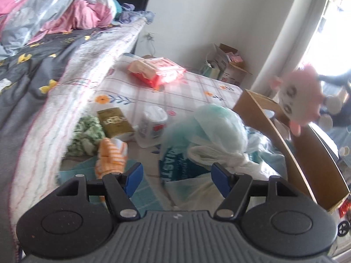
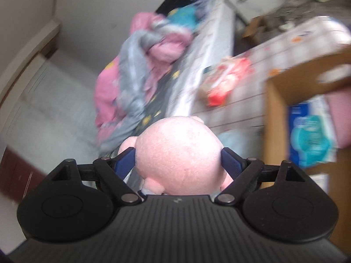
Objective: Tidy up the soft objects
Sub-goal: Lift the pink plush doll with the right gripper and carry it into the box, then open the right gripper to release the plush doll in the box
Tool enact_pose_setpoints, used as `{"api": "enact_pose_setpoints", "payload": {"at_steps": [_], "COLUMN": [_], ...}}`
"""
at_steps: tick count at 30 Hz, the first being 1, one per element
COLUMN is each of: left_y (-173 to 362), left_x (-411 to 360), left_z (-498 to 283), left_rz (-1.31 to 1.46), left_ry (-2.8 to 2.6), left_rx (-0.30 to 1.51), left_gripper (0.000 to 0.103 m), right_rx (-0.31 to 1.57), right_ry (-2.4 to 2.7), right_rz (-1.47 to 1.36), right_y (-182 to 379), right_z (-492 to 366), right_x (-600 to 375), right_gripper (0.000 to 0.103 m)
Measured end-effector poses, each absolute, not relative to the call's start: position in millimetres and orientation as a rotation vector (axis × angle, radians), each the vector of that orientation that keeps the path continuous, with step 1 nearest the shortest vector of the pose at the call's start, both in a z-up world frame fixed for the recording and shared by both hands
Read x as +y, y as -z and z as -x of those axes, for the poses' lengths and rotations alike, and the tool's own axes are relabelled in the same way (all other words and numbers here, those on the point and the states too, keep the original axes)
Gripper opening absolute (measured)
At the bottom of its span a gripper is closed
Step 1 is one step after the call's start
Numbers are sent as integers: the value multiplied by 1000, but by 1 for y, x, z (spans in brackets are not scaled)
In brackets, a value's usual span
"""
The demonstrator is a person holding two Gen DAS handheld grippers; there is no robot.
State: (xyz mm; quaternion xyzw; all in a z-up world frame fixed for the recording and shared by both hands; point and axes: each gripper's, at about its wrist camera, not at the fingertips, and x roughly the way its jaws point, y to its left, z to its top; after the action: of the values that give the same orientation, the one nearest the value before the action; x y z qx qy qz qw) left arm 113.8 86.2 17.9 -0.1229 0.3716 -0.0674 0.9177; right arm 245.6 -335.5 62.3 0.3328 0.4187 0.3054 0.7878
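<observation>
right hand-held gripper [image 2: 178, 161]: jaws wide, pads pressed on both sides of pink plush toy [image 2: 179, 153]. cardboard box [image 2: 276, 118] just to its right.
left hand-held gripper [image 1: 176, 178]: jaws well apart, nothing btwn. ahead: teal plastic bag [image 1: 210, 125], orange striped cloth [image 1: 111, 155], white cup [image 1: 152, 127], all on checked bed sheet [image 1: 197, 87].

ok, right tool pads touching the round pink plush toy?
Touching. Right wrist view: both blue pads press the round pink plush toy from either side, no gap.
</observation>
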Motion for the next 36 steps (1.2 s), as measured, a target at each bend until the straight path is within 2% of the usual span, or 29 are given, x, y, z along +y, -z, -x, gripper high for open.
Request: {"api": "enact_pose_setpoints", "payload": {"at_steps": [8, 13, 24, 28, 36], "left_y": [-13, -16, -14, -13, -12], "left_x": [57, 49, 46, 44, 45], "left_z": [-120, -119, -119, -119, -117], "left_rz": [224, 209, 219, 219, 223], "left_ry": [164, 165, 185, 196, 195], "left_rx": [794, 798, 806, 806, 805], "left_gripper": [70, 70, 71, 71, 71], "right_rx": [1120, 1179, 1140, 1083, 931], "right_ry": [-349, -256, -113, -43, -42], "right_rz": [-963, -956, -743, -598, -480], "right_y": [50, 78, 46, 25, -21], "right_z": [-239, -252, -223, -207, -191], "right_x": [-412, -417, -438, -442, -449], "right_gripper": [85, 87, 87, 87, 87]}}
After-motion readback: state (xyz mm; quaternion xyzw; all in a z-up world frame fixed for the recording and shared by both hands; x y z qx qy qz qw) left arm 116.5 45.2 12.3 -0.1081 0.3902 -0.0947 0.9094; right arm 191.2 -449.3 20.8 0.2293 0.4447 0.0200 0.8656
